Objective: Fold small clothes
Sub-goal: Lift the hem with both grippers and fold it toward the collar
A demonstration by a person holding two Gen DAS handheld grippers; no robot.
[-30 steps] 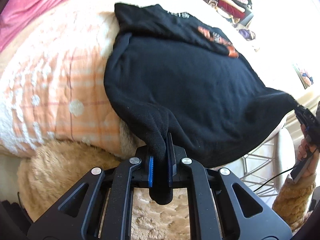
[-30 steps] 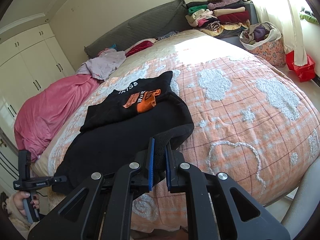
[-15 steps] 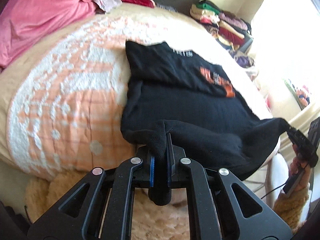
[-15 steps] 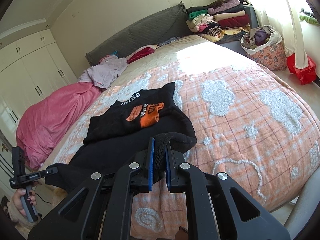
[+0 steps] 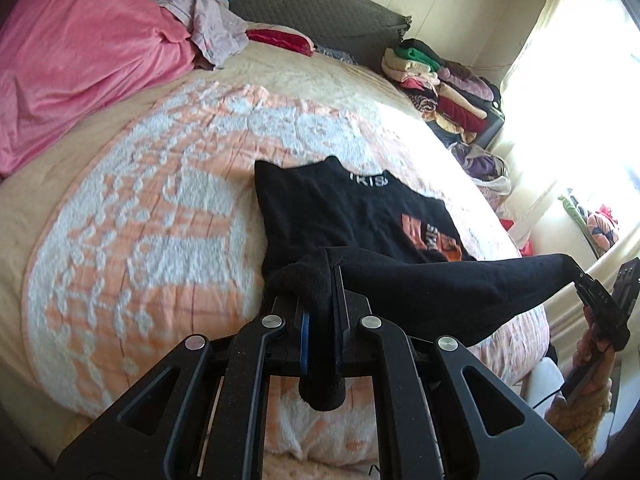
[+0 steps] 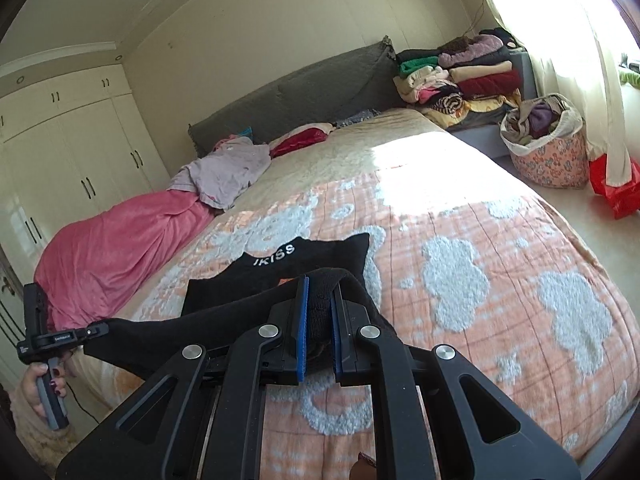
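A black garment [image 5: 360,216] is held up at its near edge over the foot of the bed [image 5: 140,240], the far part with white lettering and an orange print lying flat on the peach-and-white bedspread. One corner is pinched by the left hand-held gripper [image 5: 320,312], jaws closed down on a bunched fold of fabric that hangs out below the blue pads. The other corner is clamped in the right hand-held gripper [image 6: 318,320], jaws drawn in tight on a thick roll of cloth. Between the two, the hem is stretched taut and raised off the bedspread, so part of the orange print is hidden behind it.

A crumpled pink blanket [image 6: 120,248] is seen along the far left side of the bed, a pale lilac garment [image 6: 228,172] heaped just beyond it near the grey headboard [image 6: 296,92]. Stacked folded clothes [image 6: 460,76] are piled at the head corner, and a floral basket [image 6: 548,148] of laundry is set on the floor below the curtain.
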